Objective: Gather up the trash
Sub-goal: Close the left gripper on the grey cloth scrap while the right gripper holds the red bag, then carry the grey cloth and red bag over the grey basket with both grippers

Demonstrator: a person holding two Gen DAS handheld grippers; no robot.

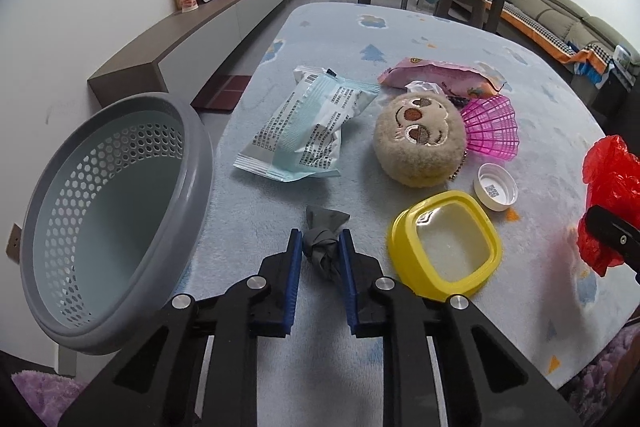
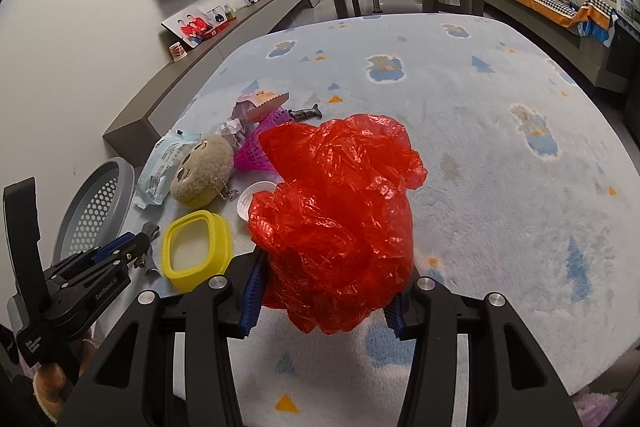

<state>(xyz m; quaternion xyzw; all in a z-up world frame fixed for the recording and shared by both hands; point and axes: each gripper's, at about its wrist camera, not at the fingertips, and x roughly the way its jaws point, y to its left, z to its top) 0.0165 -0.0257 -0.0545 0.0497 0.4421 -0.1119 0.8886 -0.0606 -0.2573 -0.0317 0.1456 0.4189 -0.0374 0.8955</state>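
Your left claw (image 1: 320, 247) is clenched on a small crumpled grey scrap of wrapper (image 1: 325, 241), pinched between the blue pads low on the pale blue fleece-covered desk (image 1: 540, 131). Your right claw (image 2: 326, 301) is grasping a bulky crumpled red plastic bag (image 2: 336, 211), held just above the fleece. The round grey perforated plastic basket (image 1: 116, 211) sits tilted at the desk's left edge, close beside the scrap.

The grip on the scrap looks shallow, so it could slip out on the lift. The pads may also snag the fleece pile. The basket is tipped; a nudge from the claw could knock it off the edge. The yellow square plastic lid (image 1: 446, 243) lies just right of the scrap, so a wide swing could clip it.
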